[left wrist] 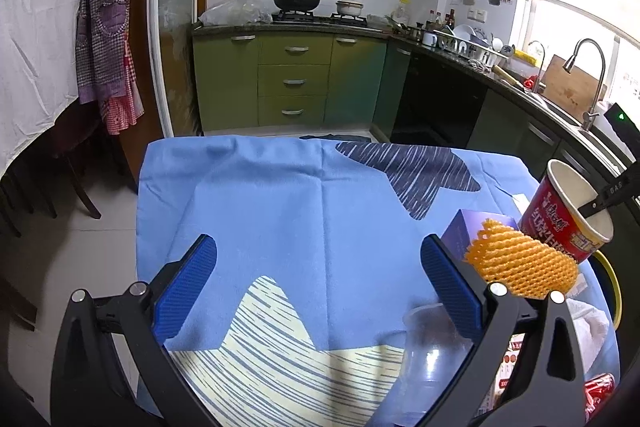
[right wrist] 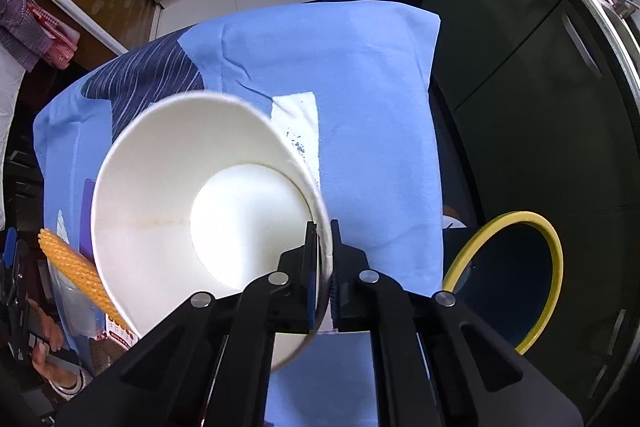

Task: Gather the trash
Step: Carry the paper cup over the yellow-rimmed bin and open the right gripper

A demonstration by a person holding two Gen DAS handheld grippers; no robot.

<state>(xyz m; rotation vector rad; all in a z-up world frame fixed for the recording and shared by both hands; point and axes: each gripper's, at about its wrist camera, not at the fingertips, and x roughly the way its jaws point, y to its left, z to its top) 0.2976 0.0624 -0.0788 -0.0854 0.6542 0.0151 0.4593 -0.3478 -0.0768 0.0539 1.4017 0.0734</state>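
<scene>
Gripping the noodle cup (right wrist: 192,211) by its rim, my right gripper (right wrist: 323,227) has its jaws pinched on the paper wall at lower centre of the right wrist view; the cup is tilted and empty inside. Lower right of that frame, beside the blue-clothed counter (right wrist: 360,87), sits the yellow-rimmed bin (right wrist: 516,217), its contents too dark to tell. My left gripper (left wrist: 320,267) stands wide, nothing between its jaws, with the orange foam net (left wrist: 520,263) just right.
</scene>
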